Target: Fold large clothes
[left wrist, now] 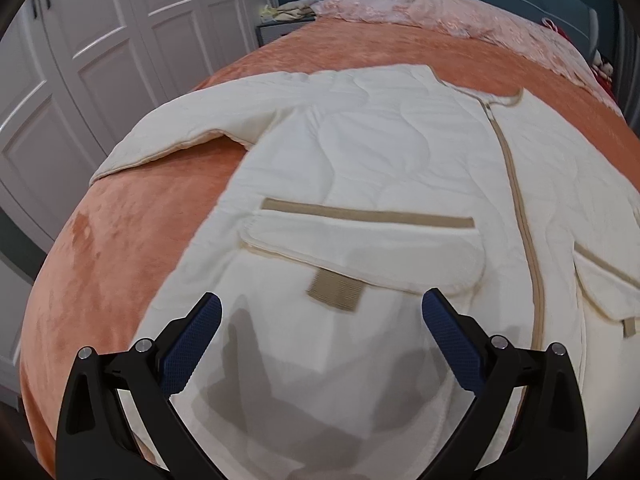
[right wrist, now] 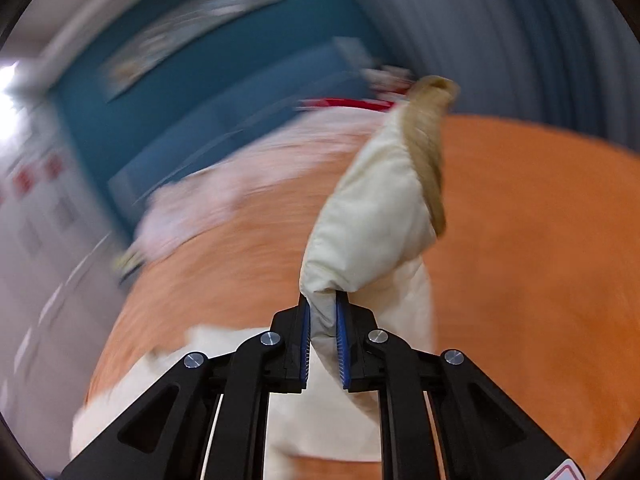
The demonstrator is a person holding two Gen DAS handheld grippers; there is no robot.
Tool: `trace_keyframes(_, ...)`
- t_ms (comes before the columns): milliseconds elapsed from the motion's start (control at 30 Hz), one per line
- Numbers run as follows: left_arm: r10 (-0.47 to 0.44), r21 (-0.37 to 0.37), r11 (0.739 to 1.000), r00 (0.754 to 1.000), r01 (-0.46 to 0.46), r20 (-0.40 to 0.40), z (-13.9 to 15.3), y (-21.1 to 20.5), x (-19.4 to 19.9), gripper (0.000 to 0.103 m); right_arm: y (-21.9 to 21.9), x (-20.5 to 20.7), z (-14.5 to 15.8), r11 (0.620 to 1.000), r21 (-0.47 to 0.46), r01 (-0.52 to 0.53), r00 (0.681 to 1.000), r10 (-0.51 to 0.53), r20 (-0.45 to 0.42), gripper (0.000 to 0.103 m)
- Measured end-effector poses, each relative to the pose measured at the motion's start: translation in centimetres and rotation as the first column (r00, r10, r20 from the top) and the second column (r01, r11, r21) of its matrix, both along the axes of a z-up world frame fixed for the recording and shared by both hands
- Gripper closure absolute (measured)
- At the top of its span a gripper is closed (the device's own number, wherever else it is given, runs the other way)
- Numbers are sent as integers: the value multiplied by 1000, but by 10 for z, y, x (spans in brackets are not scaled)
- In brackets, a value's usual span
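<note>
White wardrobe doors (left wrist: 100, 52), teal wall (right wrist: 192, 92)

Left gripper (left wrist: 321, 312): two black moulded arms, each tapering forward to fingers (left wrist: 192, 344) faced with dark blue pads of a fine knurled texture. Two round silver screw heads sit on each arm at the linkage joints. The outer arms carry a teardrop-shaped recess.

Right gripper (right wrist: 323, 340): same build — black linkage arms, four silver screw heads, blue textured pads on the fingers (right wrist: 305, 344), seen edge-on. Triangular cut-outs mark the outer arms. A white label with a red edge shows at the lower right corner — markings unreadable.
</note>
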State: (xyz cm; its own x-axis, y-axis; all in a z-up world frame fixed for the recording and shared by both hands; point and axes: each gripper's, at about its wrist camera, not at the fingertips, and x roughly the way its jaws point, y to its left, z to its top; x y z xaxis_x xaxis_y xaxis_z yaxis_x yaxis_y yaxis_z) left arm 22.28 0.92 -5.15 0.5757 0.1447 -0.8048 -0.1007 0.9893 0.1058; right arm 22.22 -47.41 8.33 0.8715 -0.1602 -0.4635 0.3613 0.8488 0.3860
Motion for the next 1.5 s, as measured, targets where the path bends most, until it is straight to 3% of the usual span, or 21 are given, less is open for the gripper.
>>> trace_keyframes(100, 19, -16, 1000, 1000, -19, 3, 4, 11, -2, 5, 69, 28, 21, 984, -62, -170, 985, 171, 18, 92)
trace_keyframes(267, 43, -37, 998, 999, -43, 5, 6, 35, -6, 5, 190, 69, 20, 907, -105, -408, 913, 407, -30, 92)
trace_keyframes(433, 67, -60, 996, 998, -66, 1, 5, 61, -9, 5, 280, 94, -13, 821, -83, -564, 824, 554, -124, 92)
trace_keyframes(633, 80, -147, 986, 997, -80, -8, 2, 91, -7, 5, 359, 87, -80, 747, -72, -661, 730, 619, -289, 91)
trace_keyframes(733, 70, -216, 974, 998, -69, -1, 5, 99, -4, 5, 378, 85, -116, 727, -55, -684, 689, 620, -376, 83)
trace_keyframes(833, 49, -286, 957, 999, -44, 9, 10, 102, 3, 5, 393, 79, -138, 696, -74, -714, 655, 627, -422, 65)
trace_keyframes(900, 29, -338, 941, 999, -21, 19, 16, 99, 10, 5, 394, 67, -136, 681, -77, -728, 646, 645, -407, 50)
trace_keyframes(967, 3, -386, 923, 1000, 8, 29, 21, 92, 18, 5, 386, 47, -127, 682, -68, -729, 654, 664, -363, 38)
trace_keyframes(1067, -41, -454, 890, 999, 46, 20, 21, 76, 34, 5, 359, 20, -116, 704, -49, -708, 679, 660, -322, 38)
trace_keyframes(1200, -87, -546, 835, 996, 63, -19, 13, 48, 58, 5, 290, -5, -113, 817, 43, -575, 777, 562, -285, 38)
trace_keyframes(1267, -110, -585, 808, 993, 70, -33, 8, 32, 71, 5, 234, -13, -118, 886, 121, -448, 841, 463, -280, 38)
trace_keyframes(1333, -122, -608, 791, 991, 63, -57, 2, 20, 81, 5, 179, -18, -125, 936, 192, -296, 897, 341, -282, 37)
trace_keyframes(1367, -123, -620, 783, 990, 50, -75, -2, 15, 86, 6, 158, -19, -127, 943, 229, -242, 915, 301, -270, 37)
trace_keyframes(1467, -112, -617, 787, 988, 24, -105, -9, 5, 94, 25, 105, -15, -135, 934, 338, -112, 953, 198, -231, 37)
trace_keyframes(1500, -110, -609, 793, 988, 22, -108, -10, 3, 95, 41, 93, -12, -138, 928, 365, -80, 958, 172, -228, 37)
